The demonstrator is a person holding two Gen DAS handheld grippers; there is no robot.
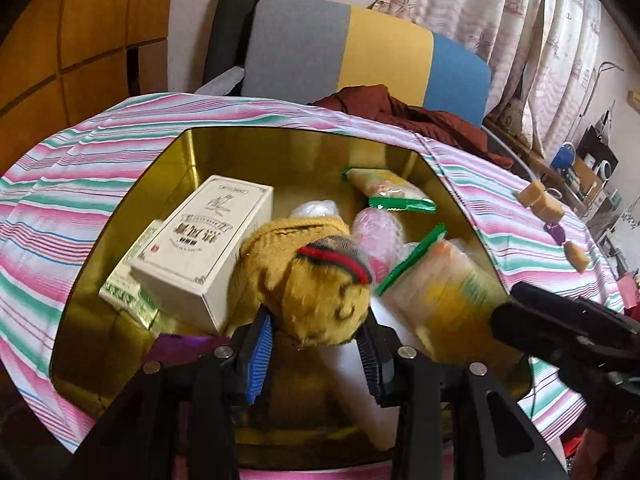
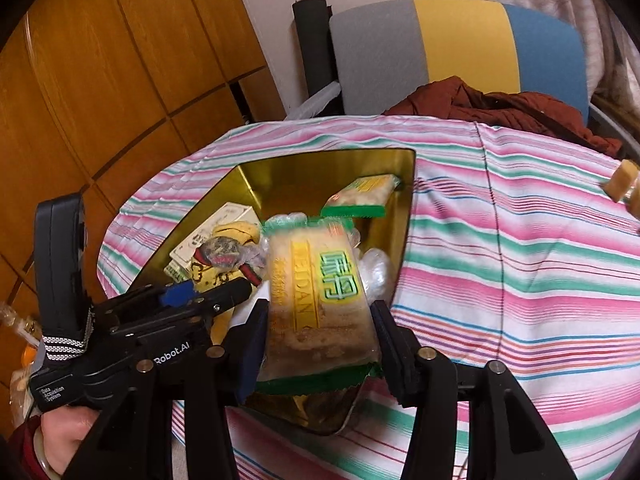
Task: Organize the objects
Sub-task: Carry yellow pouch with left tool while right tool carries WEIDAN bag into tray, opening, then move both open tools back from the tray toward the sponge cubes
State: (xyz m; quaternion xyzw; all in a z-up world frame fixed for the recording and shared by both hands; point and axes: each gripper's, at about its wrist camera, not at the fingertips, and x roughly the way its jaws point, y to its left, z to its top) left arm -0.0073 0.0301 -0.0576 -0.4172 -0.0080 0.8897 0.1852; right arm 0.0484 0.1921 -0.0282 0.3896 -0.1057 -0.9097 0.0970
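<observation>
Risks at release: both loads hang over an already crowded gold tin [image 1: 188, 152], and either could land on top of the pile rather than settle into it. The left hand-held gripper [image 1: 316, 344] is closed narrow around a yellow plush toy [image 1: 308, 280], whose soft, rounded body may squeeze out sideways or roll off the slanted white box [image 1: 208, 248] if let go high. The right hand-held gripper [image 2: 320, 344] pinches a green-edged snack packet [image 2: 320, 300] across its width; the slick wrapper may slip between the pads, and the filling looks likely to crumble under more pressure. The two tools work close together above the same opening, so a collision is a fair concern; the right one shows at the edge of the left wrist view, just beside the packet.

Tin contents: the white box leaning on a smaller green-printed carton [image 1: 128, 280], a second snack packet [image 1: 388, 190] near the far corner, and several clear-wrapped items, one pinkish [image 1: 378, 232].

Outside the tin: small tan blocks [image 1: 540, 198] remain on the striped surface [image 1: 500, 208], well apart from it, so sorting appears unfinished.
</observation>
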